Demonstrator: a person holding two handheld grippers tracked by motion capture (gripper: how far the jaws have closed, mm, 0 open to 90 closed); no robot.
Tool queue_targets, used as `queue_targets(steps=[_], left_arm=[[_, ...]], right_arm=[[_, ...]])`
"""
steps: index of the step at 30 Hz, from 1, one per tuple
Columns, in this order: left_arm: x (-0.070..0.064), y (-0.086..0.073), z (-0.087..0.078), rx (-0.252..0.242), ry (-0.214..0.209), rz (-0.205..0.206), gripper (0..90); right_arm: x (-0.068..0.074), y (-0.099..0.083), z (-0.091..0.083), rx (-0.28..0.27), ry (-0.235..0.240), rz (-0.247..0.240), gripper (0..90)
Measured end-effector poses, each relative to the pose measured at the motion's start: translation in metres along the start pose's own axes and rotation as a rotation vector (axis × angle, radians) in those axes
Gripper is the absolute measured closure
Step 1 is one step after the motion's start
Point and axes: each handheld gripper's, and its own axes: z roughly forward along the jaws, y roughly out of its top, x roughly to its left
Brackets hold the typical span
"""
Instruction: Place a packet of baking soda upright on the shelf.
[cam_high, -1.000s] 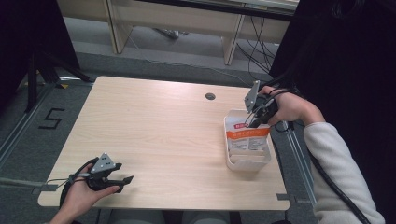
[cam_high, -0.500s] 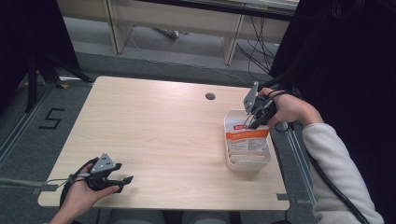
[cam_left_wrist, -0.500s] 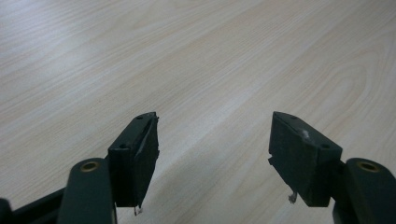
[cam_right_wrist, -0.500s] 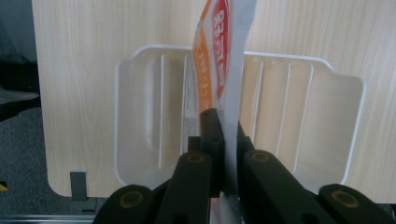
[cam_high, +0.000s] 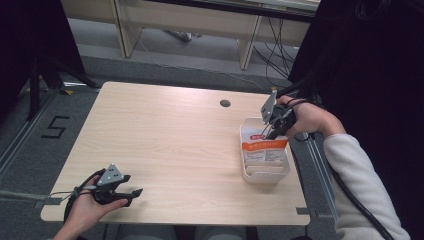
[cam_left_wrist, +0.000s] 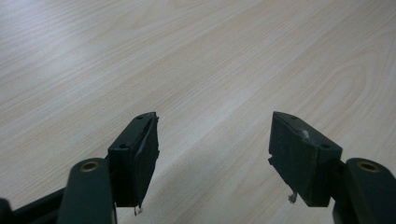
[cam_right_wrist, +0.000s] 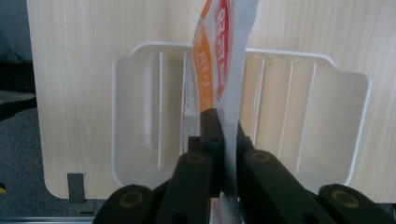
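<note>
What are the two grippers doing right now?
Left gripper: open, holding nothing, over the table.
Right gripper: shut on a packet, above the white bin.

Bin (cam_high: 250, 170) sits on tabletop (cam_high: 170, 140), at its right edge, nearer the front. Packet (cam_high: 264, 150) stands upright inside bin. Right gripper (cam_high: 273, 127) above bin's far end, jaws pinching packet's top. Left gripper (cam_high: 131, 194) far left of bin, at tabletop's front-left corner.

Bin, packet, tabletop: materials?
Bin: white moulded plastic by the look, semi-gloss, ribbed walls. Packet pinched in the right tongs: thin printed film, probably plastic, glossy. Tabletop: pale wood-grain, likely laminate, satin sheen.
</note>
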Motion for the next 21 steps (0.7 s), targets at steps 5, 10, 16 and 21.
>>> queue_targets(steps=[5, 10, 16, 21], left_arm=[[0.0, 0.0, 0.0, 0.0, 0.001, 0.0, 32.6], [0.0, -0.0001, 0.0, 0.0, 0.0, -0.001, 32.7], [-0.0002, 0.0, -0.0001, -0.002, 0.002, -0.002, 32.7], [-0.0001, 0.0, -0.0001, -0.001, 0.001, -0.001, 32.7]], right_arm=[[0.0026, -0.0013, 0.0015, 0.019, 0.001, 0.025, 90.0], [0.0041, -0.0023, 0.0021, 0.03, -0.002, 0.048, 90.0], [0.004, -0.0039, 0.0032, 0.039, 0.002, 0.04, 90.0], [0.0051, -0.0058, 0.004, 0.042, 0.001, 0.06, 90.0]])
